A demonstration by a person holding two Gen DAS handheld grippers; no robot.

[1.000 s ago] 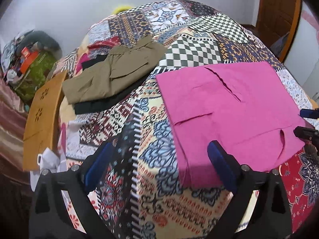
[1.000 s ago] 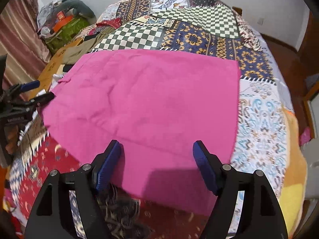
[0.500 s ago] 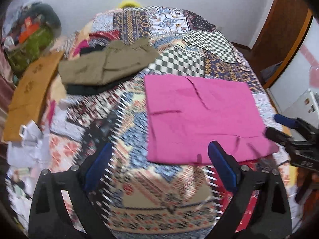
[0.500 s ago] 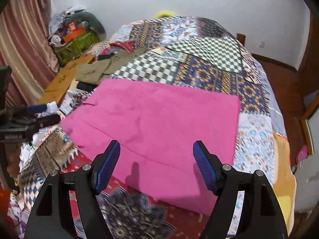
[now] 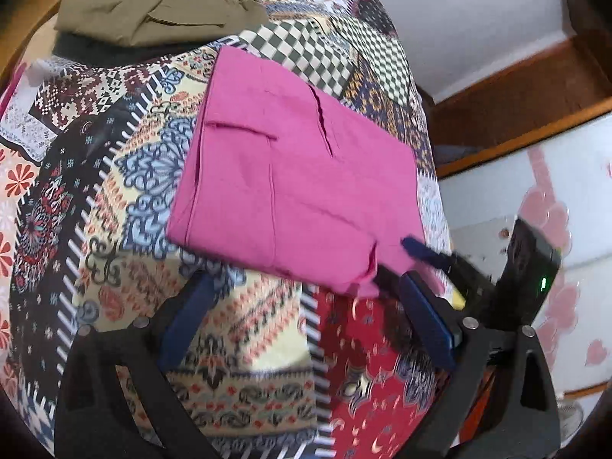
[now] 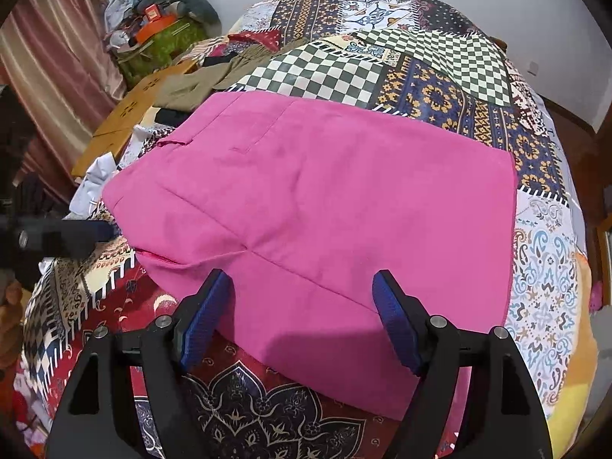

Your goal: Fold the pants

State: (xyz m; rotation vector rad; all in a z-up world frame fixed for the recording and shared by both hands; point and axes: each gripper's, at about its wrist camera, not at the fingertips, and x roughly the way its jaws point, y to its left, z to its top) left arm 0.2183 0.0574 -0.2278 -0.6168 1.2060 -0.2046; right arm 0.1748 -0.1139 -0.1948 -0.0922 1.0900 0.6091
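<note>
- The left gripper [image 5: 302,310] is seen with its jaws spread wide and nothing held between them; it is held above the bedspread [image 5: 114,176], just short of the near edge of the pants [image 5: 290,176].
- The right gripper [image 6: 302,313] is likewise seen with its jaws wide apart and empty, poised over the near edge of the pants [image 6: 325,206], with no cloth pinched between the blue pads [image 6: 202,321].
- In the left wrist view, the right gripper [image 5: 401,264] is seen at the near right corner of the pants; whether cloth is touched there cannot be told through the blur.
- In the right wrist view, the left gripper [image 6: 95,231] is seen at the left edge of the pants, blurred.
- The pink pants are laid flat in a folded rectangle on the patchwork bedspread [image 6: 440,88], with seams and a pocket slit showing on the top layer.
- Folded olive trousers [image 5: 160,11] are stacked on a dark garment [image 5: 99,51] farther up the bed, well apart from the pants.
- A wooden board [image 6: 130,114] is seen at the bed's left side, and a heap of bags [image 6: 160,26] is piled against the wall beyond it.
</note>
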